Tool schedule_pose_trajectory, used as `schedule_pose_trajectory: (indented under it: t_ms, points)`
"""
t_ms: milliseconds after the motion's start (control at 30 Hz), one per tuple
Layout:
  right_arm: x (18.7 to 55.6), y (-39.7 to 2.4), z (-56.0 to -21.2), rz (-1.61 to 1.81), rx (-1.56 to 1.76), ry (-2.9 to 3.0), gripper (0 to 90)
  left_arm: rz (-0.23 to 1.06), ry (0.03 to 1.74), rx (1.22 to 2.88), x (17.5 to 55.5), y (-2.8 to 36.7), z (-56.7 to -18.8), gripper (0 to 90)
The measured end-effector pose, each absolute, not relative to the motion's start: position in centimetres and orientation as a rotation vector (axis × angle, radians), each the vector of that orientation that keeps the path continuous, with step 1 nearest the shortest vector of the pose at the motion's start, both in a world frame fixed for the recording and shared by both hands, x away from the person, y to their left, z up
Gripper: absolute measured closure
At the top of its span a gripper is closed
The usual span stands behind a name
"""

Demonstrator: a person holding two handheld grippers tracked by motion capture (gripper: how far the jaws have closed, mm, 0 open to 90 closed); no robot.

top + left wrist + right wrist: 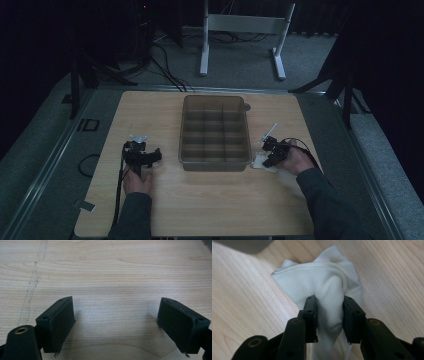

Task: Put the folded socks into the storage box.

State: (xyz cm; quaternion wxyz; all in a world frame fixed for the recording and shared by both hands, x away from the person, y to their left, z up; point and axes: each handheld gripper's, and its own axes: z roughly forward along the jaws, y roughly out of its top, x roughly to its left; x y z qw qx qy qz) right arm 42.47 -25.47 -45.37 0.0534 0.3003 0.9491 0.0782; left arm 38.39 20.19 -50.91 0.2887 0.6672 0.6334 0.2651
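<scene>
A white knitted cloth (322,277), perhaps a sock, lies bunched on the wooden table (210,200) to the right of a grey divided bin (183,131). My right gripper (329,315) is shut on it, with both pads pressing a fold of the fabric. From above, the right gripper (270,152) sits over the cloth (261,164) near the bin's front right corner. My left gripper (116,322) stands open above bare wood with nothing between its fingers. It rests left of the bin in the high view (141,150).
A thin white item (270,131) lies on the table beyond the right gripper, and a small pale object (137,136) lies just beyond the left one. On the floor past the table stand a white frame (245,25) and cables (165,70).
</scene>
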Motion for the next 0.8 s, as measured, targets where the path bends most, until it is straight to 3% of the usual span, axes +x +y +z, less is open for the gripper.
schedule_pose_trajectory:
  t_ms: [800]
  points:
    - [42.8,-25.8,-43.1,0.231,0.571,3.0,69.5,0.708,1.691,1.782,38.4,20.2,-50.9,14.5]
